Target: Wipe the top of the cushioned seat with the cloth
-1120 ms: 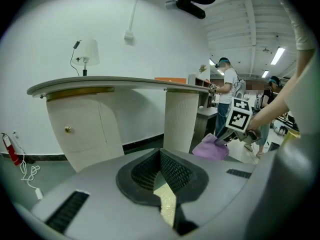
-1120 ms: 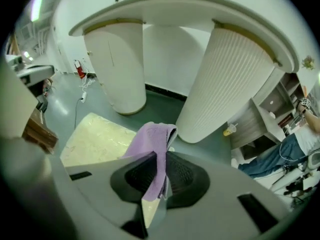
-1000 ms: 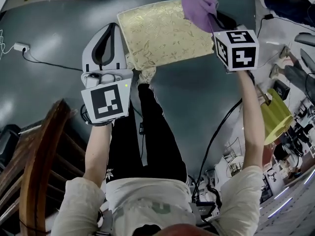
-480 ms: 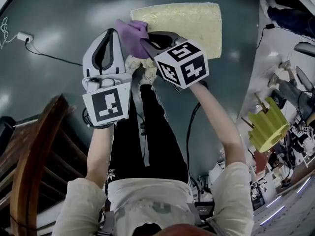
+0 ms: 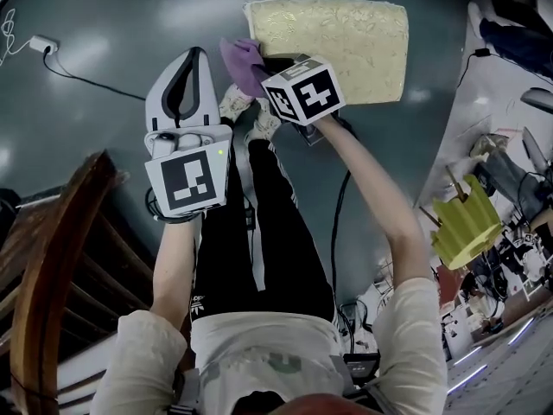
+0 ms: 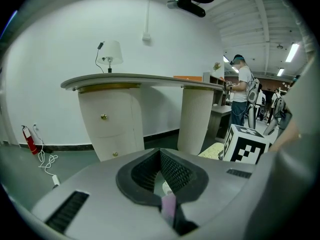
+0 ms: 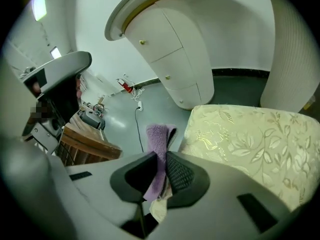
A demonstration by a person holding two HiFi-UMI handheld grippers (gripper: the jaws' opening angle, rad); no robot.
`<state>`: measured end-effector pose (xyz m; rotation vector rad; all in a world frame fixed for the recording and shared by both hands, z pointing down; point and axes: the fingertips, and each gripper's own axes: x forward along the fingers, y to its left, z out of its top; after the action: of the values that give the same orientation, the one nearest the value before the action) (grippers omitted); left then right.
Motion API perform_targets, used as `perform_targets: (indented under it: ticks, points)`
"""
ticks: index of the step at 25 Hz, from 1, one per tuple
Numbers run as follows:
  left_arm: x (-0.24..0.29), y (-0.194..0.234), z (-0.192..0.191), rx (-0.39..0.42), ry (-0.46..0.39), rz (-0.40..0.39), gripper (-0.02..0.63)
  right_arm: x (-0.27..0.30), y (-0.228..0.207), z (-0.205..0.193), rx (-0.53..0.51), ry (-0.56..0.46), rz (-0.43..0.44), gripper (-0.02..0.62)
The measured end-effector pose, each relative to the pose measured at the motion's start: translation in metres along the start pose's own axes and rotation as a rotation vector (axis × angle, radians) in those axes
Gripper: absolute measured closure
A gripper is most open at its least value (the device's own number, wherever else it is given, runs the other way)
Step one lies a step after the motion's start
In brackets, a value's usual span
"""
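The cushioned seat (image 5: 346, 41) stands on the floor, padded and likely firm enough to press on. The left tongs (image 5: 197, 54) are together and empty. The right tongs (image 7: 162, 156) clamp the cloth (image 7: 156, 134), soft and floppy, by a bunched fold just beside the seat's corner.

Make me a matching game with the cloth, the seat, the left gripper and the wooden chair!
1 cloth
2 cushioned seat
3 left gripper
4 wooden chair

A brown
B shut, holding nothing
C purple, pinched in the right gripper
D pale gold with leaves

Pairs: 1-C, 2-D, 3-B, 4-A
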<state>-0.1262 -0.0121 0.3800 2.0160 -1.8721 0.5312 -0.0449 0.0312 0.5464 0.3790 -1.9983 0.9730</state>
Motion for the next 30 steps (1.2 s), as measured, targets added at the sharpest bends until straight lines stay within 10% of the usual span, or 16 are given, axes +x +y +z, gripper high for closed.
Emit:
perform_targets:
  ticks: [15, 30]
  points:
    - [0.008, -0.017, 0.002, 0.023, 0.003, -0.055, 0.601, -0.026, -0.05, -0.007, 0.02, -0.021, -0.116, 0.534]
    - [0.017, -0.042, 0.009, 0.037, -0.007, -0.1, 0.601, -0.106, -0.158, -0.045, -0.044, 0.054, -0.412, 0.534]
